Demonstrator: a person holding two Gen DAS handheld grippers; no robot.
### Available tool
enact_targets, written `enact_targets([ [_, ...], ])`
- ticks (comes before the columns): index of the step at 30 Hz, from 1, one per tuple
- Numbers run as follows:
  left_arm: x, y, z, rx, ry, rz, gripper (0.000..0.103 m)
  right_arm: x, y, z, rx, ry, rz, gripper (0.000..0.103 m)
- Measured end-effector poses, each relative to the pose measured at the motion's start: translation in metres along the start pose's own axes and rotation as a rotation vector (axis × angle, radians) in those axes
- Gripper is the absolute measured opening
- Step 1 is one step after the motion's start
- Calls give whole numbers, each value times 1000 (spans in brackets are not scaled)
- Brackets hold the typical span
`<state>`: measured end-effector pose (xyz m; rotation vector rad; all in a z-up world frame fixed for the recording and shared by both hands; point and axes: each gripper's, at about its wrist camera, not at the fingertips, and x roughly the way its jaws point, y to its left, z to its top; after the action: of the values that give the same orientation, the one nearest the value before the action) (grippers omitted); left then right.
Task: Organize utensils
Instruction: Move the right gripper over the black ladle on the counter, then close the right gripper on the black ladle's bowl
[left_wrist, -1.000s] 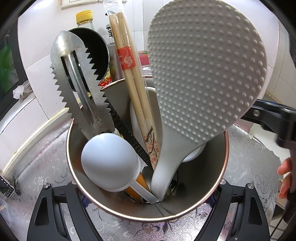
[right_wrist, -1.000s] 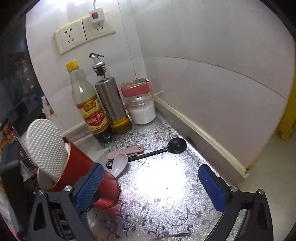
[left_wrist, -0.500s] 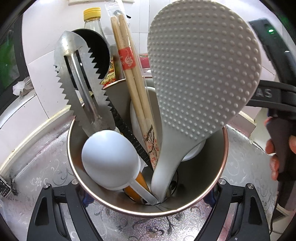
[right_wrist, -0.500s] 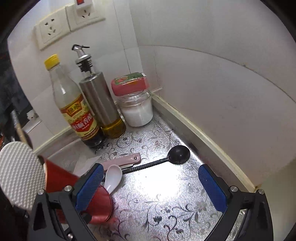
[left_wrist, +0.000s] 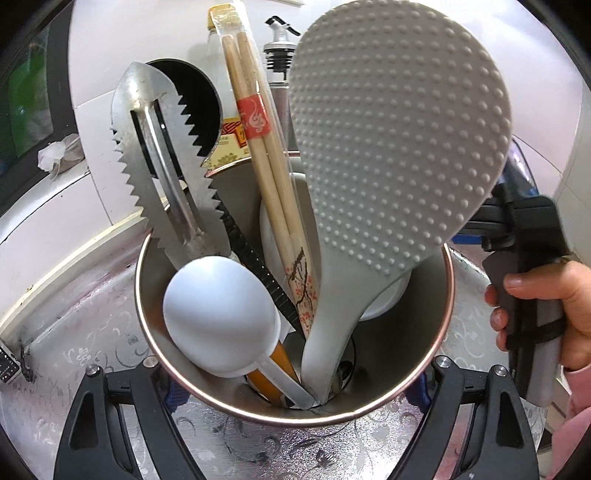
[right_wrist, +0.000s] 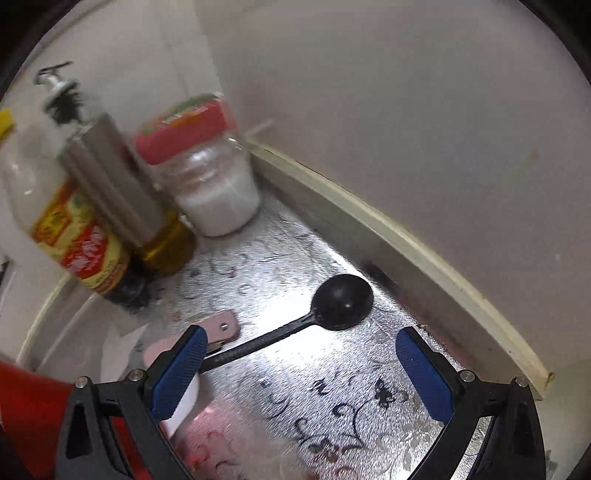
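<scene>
Most of the sorting looks done. The cup (left_wrist: 295, 369), red outside and steel inside, already stands packed: a dimpled rice paddle (left_wrist: 388, 147), wrapped chopsticks (left_wrist: 266, 162), a serrated steel tool (left_wrist: 162, 166), a white ladle (left_wrist: 221, 314), a black ribbed handle and an orange one beneath it. The left claw (left_wrist: 295, 413) is clamped on the cup from both sides, holding it steady on the foil-covered surface (left_wrist: 92, 332).

At least 3 pieces are left out, I'd say. A black spoon (right_wrist: 341, 301) lies on the surface toward the far right wall, its handle running back to the left. Beside that handle lie a pink folding tool (right_wrist: 223, 328) and a white spoon (right_wrist: 184, 402), both partly hidden. The right claw (right_wrist: 301, 373) hangs over them, jaws wide apart and holding nothing, with the black spoon's handle roughly between its pads.

The bottles and salt jar (right_wrist: 210, 184) at the far left seem to be bystanders.
</scene>
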<state>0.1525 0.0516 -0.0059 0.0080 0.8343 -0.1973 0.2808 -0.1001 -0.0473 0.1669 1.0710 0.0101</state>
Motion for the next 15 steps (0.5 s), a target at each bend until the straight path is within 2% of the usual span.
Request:
enact_targets([
  [3, -1, -8, -1, 7, -1, 2, 89, 11, -6, 3, 27, 17, -28, 100],
  [6, -3, -17, -3, 8, 0, 2, 89, 21, -12, 4, 49, 38, -36, 87],
  [8, -4, -23, -4, 8, 0, 2, 89, 26, -15, 6, 61, 44, -42, 85],
  [10, -4, -21, -3, 9, 0, 2, 89, 31, -18, 8, 69, 43, -55, 78],
  [15, -4, -20, -3, 9, 0, 1, 89, 40, -15, 13, 48, 34, -87, 73],
])
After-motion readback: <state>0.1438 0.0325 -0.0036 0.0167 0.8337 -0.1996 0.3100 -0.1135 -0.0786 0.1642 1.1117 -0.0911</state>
